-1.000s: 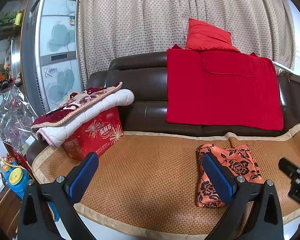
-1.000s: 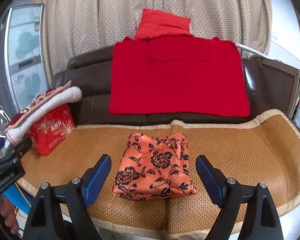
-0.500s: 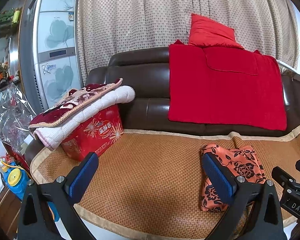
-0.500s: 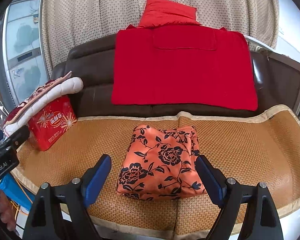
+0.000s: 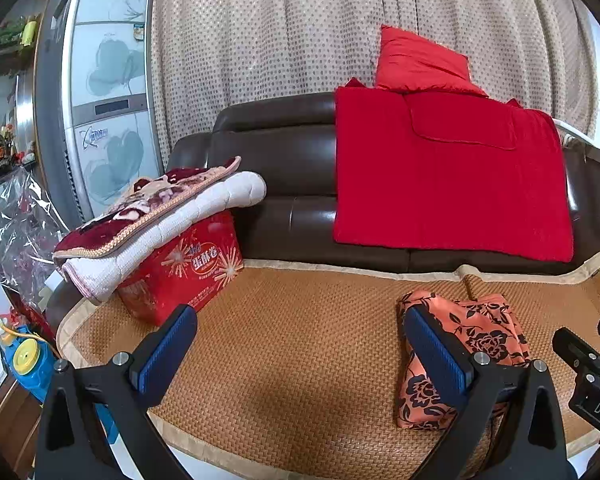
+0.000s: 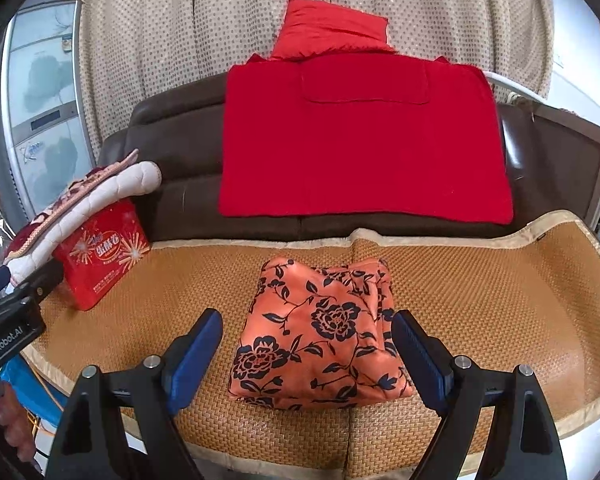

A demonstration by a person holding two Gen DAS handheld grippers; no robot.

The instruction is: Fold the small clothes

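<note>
A folded orange cloth [image 6: 320, 332] with a black flower print lies on the woven mat [image 6: 480, 292] that covers the sofa [image 6: 172, 148] seat, near the mat's front edge and about midway along it. The right gripper [image 6: 306, 354] hangs over that front edge with its jaws spread wide and nothing between the pads — the cloth sits just ahead, framed by the two fingers, its right folded edges stacked in layers by the right-hand pad. The left gripper [image 5: 300, 348] is spread too and empty, off to the cloth's left; in its view the cloth [image 5: 472, 340] shows beyond the right finger.

Bare mat runs from the cloth's left side to a red box [image 6: 100, 256] near the left end, which carries a folded blanket [image 6: 84, 204]. To the right, the mat is bare out to its tan border, which curls up at the far end. Behind the cloth a strip of mat reaches the backrest, where a red throw [image 6: 360, 136] hangs with a red cushion [image 6: 332, 28] above it, against a dotted curtain [image 6: 180, 20].
</note>
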